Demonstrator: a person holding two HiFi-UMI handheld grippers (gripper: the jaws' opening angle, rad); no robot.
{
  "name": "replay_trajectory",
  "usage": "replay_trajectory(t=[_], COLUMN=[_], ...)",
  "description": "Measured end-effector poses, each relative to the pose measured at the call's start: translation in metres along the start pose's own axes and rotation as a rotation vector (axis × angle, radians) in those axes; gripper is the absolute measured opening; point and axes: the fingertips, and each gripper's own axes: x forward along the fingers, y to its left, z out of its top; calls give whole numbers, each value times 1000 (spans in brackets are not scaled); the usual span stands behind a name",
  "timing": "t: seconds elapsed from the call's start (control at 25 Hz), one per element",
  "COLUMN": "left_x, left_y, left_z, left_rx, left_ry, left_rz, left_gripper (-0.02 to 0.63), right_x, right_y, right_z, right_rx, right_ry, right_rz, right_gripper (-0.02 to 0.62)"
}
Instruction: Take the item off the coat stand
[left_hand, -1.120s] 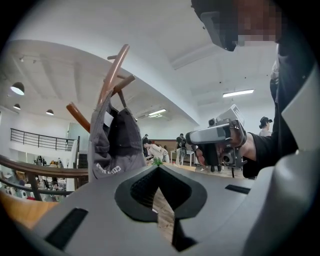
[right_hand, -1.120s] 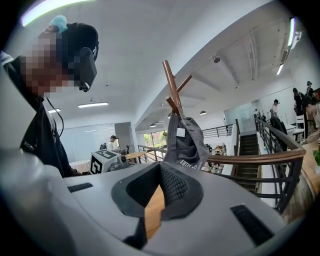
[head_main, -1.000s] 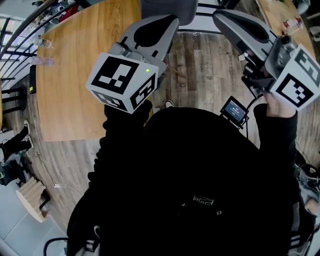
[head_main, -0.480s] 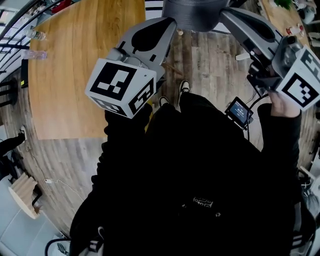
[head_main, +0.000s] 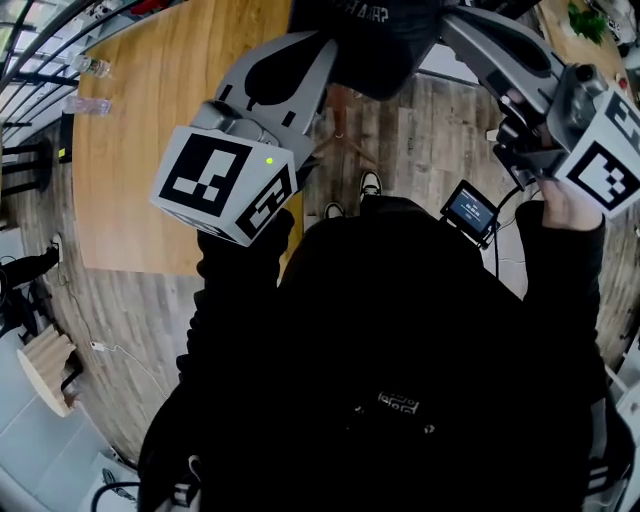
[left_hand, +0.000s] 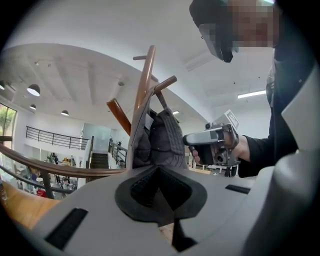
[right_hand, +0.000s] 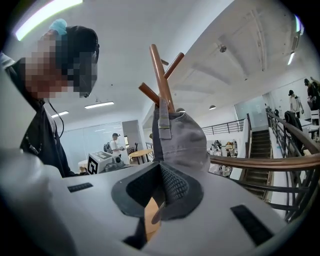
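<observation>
Jaws of the left gripper (left_hand: 159, 169) are drawn together, their dark pads (left_hand: 143, 188) meeting at the tips on the lower edge of the cap (left_hand: 160, 140). The right gripper (right_hand: 160, 165) is closed in the same way and pinches the cap's rim from the other side. The grey cap sits directly above both sets of tips, hung against the pole of the wooden coat stand (left_hand: 145, 75), below its slanting pegs.

Little of the writing can be read. In the head view the cap's dark underside carries pale letters (head_main: 362, 10), cut off by the top edge and not legible. A pale tag (left_hand: 149, 119) shows inside the cap, with no print that can be made out. In the right gripper view an adjusting strap (right_hand: 164, 125) runs down the cap's near face. Each gripper's cube bears black-and-white square markers (head_main: 225, 185). A small screen (head_main: 470, 211) beside the right forearm shows lines of text too small to read. A faint light print (head_main: 400, 403) on the person's dark top is equally unclear.

A hand (left_hand: 242, 150) holds the right gripper just right of the cap. A wooden table (head_main: 150, 120) lies to the left on the plank floor, with two bottles (head_main: 85, 66) at its far left edge. A curved railing (right_hand: 270, 162) and stairs (right_hand: 260, 145) stand to the right, and a person (right_hand: 116, 145) is far off behind.
</observation>
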Motion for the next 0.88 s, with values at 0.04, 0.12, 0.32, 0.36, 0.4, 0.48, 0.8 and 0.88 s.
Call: replay_trajectory(t=[0.04, 0.12, 0.32, 0.36, 0.4, 0.48, 0.8, 0.88], left_x=[7, 16, 10, 7, 5, 2, 10, 12], left_y=[2, 3, 8, 11, 15, 20, 16, 12], left_z=[4, 6, 11, 14, 16, 21, 28, 26], left_rx=[2, 0, -14, -11, -10, -7, 79, 74], left_ry=[2, 5, -20, -22, -23, -29, -21, -16], left_rz=[1, -4, -14, -4, 6, 24, 84, 98], left_gripper=[5, 5, 5, 5, 5, 5, 5, 5], right_x=[0, -1, -4, -4, -5, -6, -7, -7], right_y=[-2, -7, -18, -20, -23, -27, -40, -37], right_z=[1, 4, 11, 13, 15, 18, 27, 21], right_rx=[-1, -3, -3, -1, 2, 8, -43, -130], right_ry=[-4, -12, -35, -41, -46, -59, -61, -36], right_rz=[5, 15, 49, 58, 68, 90, 68, -37], right_gripper=[17, 17, 17, 17, 17, 17, 17, 17])
